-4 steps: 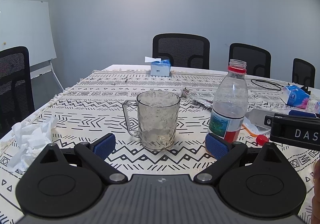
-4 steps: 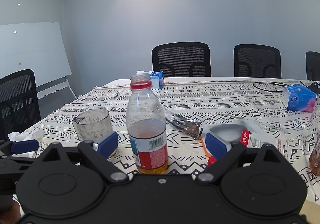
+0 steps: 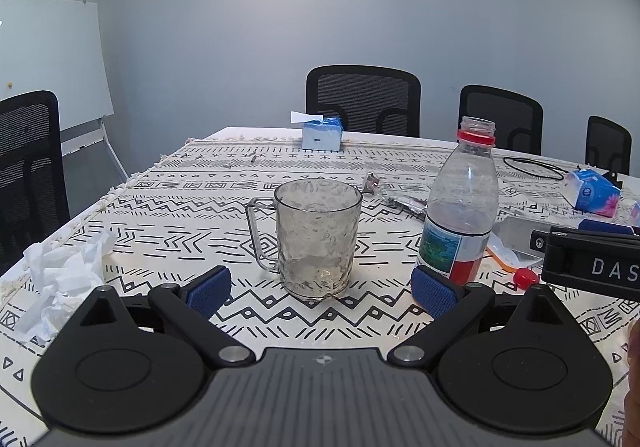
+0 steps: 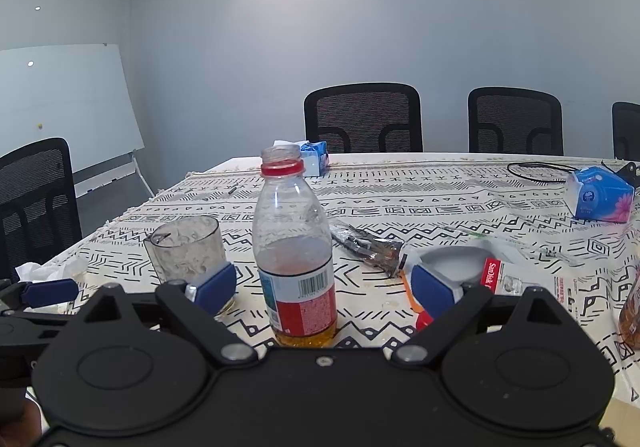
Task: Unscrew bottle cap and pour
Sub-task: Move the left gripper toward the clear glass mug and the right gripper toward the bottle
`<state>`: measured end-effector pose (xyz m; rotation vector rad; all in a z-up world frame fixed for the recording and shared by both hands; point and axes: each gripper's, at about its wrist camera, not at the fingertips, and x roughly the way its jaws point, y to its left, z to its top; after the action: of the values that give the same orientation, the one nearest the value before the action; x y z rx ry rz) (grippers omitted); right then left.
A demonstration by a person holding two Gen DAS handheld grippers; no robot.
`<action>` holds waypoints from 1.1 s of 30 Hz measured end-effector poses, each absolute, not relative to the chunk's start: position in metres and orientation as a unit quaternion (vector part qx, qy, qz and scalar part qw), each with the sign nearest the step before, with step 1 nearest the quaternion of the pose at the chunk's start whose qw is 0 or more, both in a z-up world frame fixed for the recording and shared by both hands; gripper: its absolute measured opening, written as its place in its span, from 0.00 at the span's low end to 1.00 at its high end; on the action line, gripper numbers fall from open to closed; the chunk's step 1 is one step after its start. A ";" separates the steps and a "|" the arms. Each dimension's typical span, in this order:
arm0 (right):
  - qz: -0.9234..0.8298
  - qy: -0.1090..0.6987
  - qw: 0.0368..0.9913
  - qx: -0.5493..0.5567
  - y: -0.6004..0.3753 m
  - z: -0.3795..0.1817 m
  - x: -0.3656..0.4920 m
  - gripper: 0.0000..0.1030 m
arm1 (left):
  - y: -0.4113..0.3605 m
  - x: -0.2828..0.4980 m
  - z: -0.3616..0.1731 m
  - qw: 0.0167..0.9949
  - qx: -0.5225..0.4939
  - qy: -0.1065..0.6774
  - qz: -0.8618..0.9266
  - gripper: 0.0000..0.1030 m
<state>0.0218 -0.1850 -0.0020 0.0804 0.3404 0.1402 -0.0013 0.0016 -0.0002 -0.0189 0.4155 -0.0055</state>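
Holding both my tongs wide with nothing gripped: left tongs (image 3: 320, 289) frame the glass mug (image 3: 318, 237) on the table (image 3: 168, 207), right tongs (image 4: 324, 287) frame the uncapped bottle (image 4: 294, 251), its red cap (image 3: 526, 278) lying just right of it.

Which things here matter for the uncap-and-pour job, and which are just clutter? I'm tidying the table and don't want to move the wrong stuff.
For the job:
- clear plastic bottle with red label, uncapped
- clear glass mug with handle
- small red cap lying on the cloth

Lying about:
- crumpled white tissue
- blue tissue box
- blue-and-pink tissue pack
- black cable loop
- crinkled foil wrapper
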 end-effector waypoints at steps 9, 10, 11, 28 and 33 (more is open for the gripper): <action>0.073 0.169 0.982 0.039 -0.183 -0.002 0.022 0.93 | 0.002 -0.001 -0.006 0.980 -0.011 0.199 -0.005 0.95; 0.074 0.169 0.982 0.039 -0.183 -0.002 0.022 0.93 | 0.003 -0.001 -0.007 0.980 -0.011 0.200 -0.004 0.95; 0.074 0.169 0.982 0.039 -0.183 -0.002 0.022 0.93 | 0.003 -0.004 -0.008 0.980 -0.010 0.199 -0.004 0.95; 0.083 0.172 0.981 0.041 -0.180 -0.003 0.024 0.93 | 0.011 -0.038 -0.012 0.979 -0.007 0.203 -0.008 0.95; 0.087 0.174 0.980 0.043 -0.180 -0.002 0.025 0.93 | 0.012 -0.045 -0.013 0.979 -0.005 0.205 -0.008 0.95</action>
<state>0.0248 -0.1800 -0.0024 0.0861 0.3498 0.1742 -0.0454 0.0122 -0.0129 -0.0093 0.4139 -0.0162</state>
